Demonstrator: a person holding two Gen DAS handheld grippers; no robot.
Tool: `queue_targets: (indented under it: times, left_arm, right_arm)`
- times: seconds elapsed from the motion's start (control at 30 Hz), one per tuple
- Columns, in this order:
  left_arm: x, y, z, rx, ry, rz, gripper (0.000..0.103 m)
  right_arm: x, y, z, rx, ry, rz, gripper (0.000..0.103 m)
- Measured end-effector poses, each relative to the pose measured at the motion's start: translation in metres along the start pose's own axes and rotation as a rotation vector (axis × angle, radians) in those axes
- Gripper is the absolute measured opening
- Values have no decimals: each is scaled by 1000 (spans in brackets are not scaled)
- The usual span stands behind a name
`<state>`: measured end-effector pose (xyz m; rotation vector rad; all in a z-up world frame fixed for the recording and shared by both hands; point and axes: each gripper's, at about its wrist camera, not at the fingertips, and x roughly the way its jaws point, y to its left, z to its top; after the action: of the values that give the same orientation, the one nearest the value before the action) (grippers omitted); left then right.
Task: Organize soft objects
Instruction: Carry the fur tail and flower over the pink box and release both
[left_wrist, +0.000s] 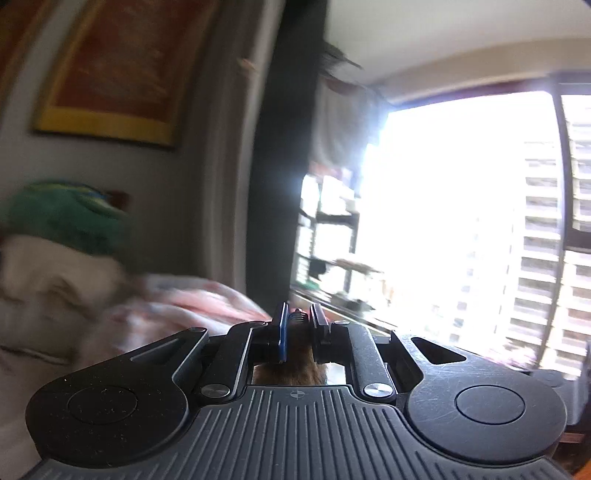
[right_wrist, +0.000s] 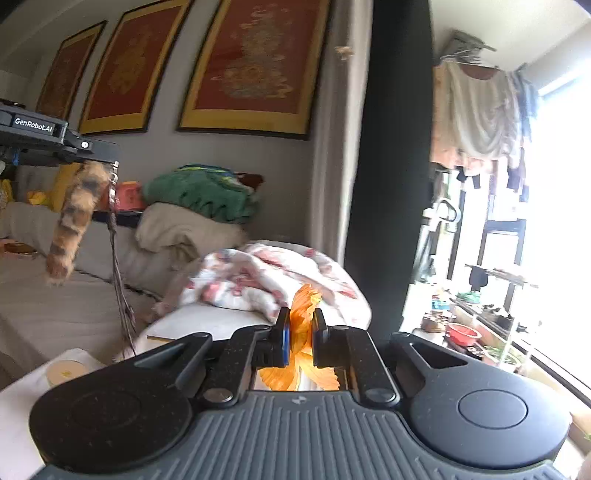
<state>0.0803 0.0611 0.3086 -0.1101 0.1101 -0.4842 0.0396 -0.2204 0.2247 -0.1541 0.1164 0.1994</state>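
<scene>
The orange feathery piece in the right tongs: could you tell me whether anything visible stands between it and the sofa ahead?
Yes: the pink-and-white floral blanket is bunched on the sofa directly ahead of the right tongs, which are shut on the orange feathery piece. The seat farther left looks bare.

Daylight floods in through the window (left_wrist: 461, 221) on the right, blown out to white glare. The left wrist view is smeared with motion blur, the green bundle (left_wrist: 70, 214) perhaps a blanket. The right wrist view is sharper; framed pictures (right_wrist: 255, 66) bow at the edges.
</scene>
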Motion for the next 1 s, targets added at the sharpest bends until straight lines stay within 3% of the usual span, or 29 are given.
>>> queue_targets:
  times: [0.13,0.3,0.53,0.63,0.83,1.0]
  left_arm:
    - [45,-29,-31,-29,99,-96,15]
    - [96,-41,-92,-149,258,-167,15]
    - [155,-37,-167,-265,446,-212,15]
    - [182,-32,-186,-257,531,-203,16]
    - [196,-3,-191,-258,507,-122,16]
    - [160,13,-183,-219,497,-58,16]
  right_arm:
    - [-5,-22,-16,17,21,-16,10]
    - [-8,-29,-42,-10,67,-25,10]
    - [5,-27,-84,-12,187,9,10]
    - [14,-19,-102,-2,254,57,10]
    - [37,9,-133,-2,366,157,10]
    - [66,31,-149,12,453,220,10]
